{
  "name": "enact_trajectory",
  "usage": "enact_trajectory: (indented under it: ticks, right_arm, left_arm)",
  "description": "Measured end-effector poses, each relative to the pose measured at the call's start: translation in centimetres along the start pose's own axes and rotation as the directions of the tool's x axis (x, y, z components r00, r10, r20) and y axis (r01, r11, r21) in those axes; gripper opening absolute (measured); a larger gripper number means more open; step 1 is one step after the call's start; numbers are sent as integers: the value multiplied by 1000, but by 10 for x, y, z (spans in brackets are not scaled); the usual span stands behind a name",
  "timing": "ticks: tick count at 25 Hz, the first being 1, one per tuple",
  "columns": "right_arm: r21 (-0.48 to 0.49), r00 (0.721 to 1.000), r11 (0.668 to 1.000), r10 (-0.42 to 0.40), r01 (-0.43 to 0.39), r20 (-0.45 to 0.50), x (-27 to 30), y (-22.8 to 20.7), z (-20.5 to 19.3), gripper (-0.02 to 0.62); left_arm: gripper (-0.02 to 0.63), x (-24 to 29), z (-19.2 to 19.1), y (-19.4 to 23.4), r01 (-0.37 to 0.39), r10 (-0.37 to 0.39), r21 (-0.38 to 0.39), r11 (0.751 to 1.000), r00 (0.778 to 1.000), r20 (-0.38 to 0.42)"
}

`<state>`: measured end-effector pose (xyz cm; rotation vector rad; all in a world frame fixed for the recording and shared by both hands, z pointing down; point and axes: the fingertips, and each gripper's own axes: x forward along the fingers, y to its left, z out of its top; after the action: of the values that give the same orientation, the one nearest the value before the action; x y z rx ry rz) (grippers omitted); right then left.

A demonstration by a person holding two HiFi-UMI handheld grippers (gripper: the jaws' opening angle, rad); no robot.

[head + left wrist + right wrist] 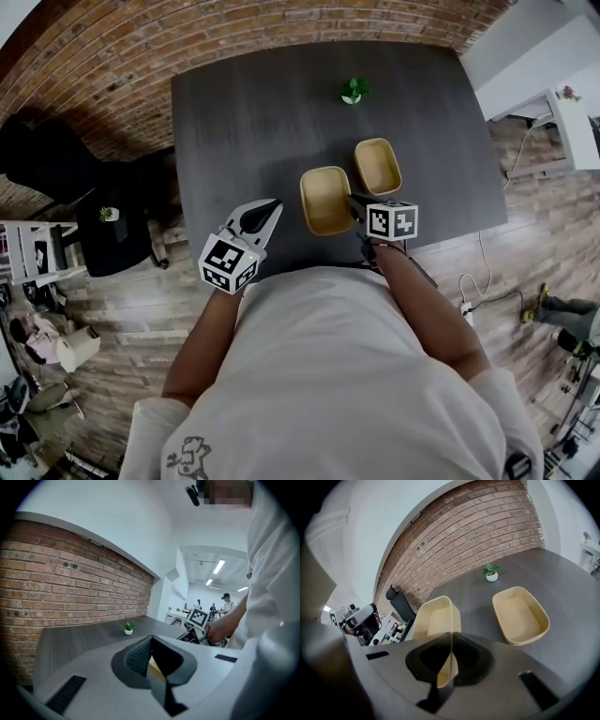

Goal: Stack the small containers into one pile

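Observation:
Two tan, shallow containers lie side by side on the dark table. My right gripper is shut on the near rim of the left container. In the right gripper view that thin wall of the left container runs between the closed jaws of the right gripper. The right container lies free, just beyond and to the right. My left gripper hovers left of the held container, jaws together, holding nothing.
A small potted plant stands at the table's far side. A brick wall runs behind the table. A black office chair and clutter sit on the floor to the left, and a white shelf stands at the right.

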<state>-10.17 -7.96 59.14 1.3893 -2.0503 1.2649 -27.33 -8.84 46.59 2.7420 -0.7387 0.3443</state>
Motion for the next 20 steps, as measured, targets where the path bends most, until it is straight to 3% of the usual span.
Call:
enact_trajectory:
  ticks: [20]
  right_arm:
    - [-55,991,991,121,-124,-57,-35,-118,55,20]
  left_arm:
    - [11,98,21,-65,-179,179,-34,983,984,-17]
